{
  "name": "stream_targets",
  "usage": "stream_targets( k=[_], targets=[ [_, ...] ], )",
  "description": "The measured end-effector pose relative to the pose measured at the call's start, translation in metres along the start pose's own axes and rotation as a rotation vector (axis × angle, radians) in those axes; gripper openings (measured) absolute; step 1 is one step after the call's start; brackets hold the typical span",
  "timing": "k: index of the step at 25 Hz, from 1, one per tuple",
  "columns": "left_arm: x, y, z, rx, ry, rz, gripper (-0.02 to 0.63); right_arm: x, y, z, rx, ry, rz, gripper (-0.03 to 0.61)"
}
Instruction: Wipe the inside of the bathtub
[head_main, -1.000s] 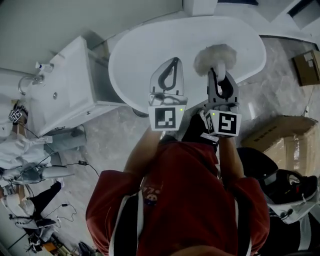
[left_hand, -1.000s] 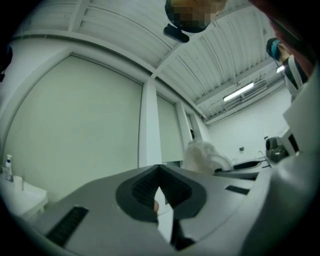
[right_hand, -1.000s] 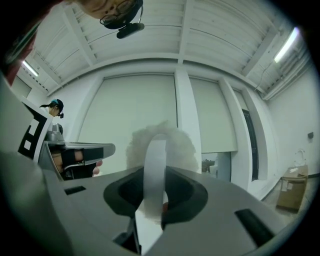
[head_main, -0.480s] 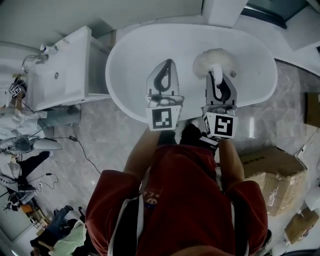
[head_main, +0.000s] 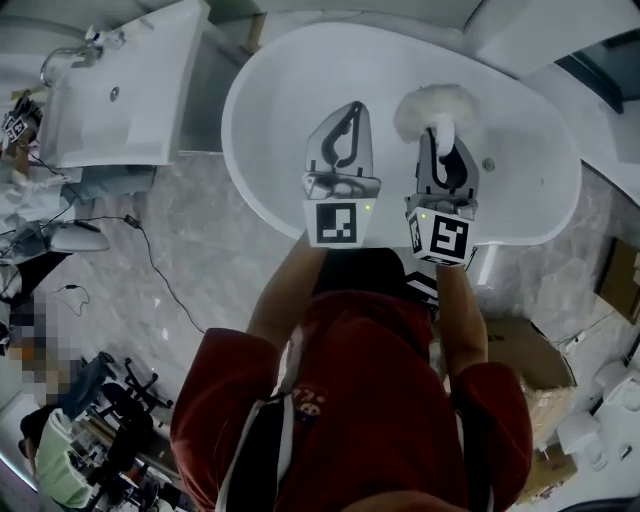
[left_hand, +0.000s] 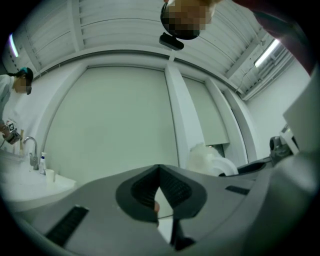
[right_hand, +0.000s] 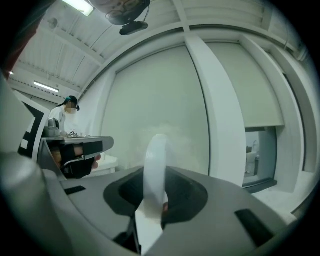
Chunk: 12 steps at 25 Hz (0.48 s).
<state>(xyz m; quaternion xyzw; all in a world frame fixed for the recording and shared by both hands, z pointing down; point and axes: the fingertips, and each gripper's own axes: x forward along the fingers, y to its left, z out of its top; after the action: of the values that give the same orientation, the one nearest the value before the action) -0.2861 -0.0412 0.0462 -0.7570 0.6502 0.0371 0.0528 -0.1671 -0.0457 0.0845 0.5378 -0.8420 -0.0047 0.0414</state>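
Your right gripper (head_main: 441, 140) squeezed the handle of a fluffy white duster (head_main: 435, 104) over the bathtub (head_main: 280, 90). Your left gripper (head_main: 349, 110) was pinched closed, holding nothing.

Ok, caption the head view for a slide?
Over the bathtub, right claw holds fluffy white duster; left claw shut.

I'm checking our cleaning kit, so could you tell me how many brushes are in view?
1: a fluffy white brush, held in the right gripper over the bathtub. The left gripper is shut on nothing. Others may be hidden behind the person.
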Motion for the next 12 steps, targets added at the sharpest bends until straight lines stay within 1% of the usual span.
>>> stream_targets(
  k=[5,8,12],
  targets=[
    [0.029,0.06,-0.047,-0.006,0.047,0.069,0.015,0.075,0.028,-0.038,-0.018,0.054,0.042,0.094],
    [0.044,0.095,-0.076,-0.016,0.053,0.103,0.015,0.12,0.048,-0.07,-0.025,0.087,0.06,0.094],
    [0.065,0.116,-0.122,-0.029,0.081,0.112,0.015,0.171,0.06,-0.116,-0.046,0.112,0.065,0.094]
  ],
)
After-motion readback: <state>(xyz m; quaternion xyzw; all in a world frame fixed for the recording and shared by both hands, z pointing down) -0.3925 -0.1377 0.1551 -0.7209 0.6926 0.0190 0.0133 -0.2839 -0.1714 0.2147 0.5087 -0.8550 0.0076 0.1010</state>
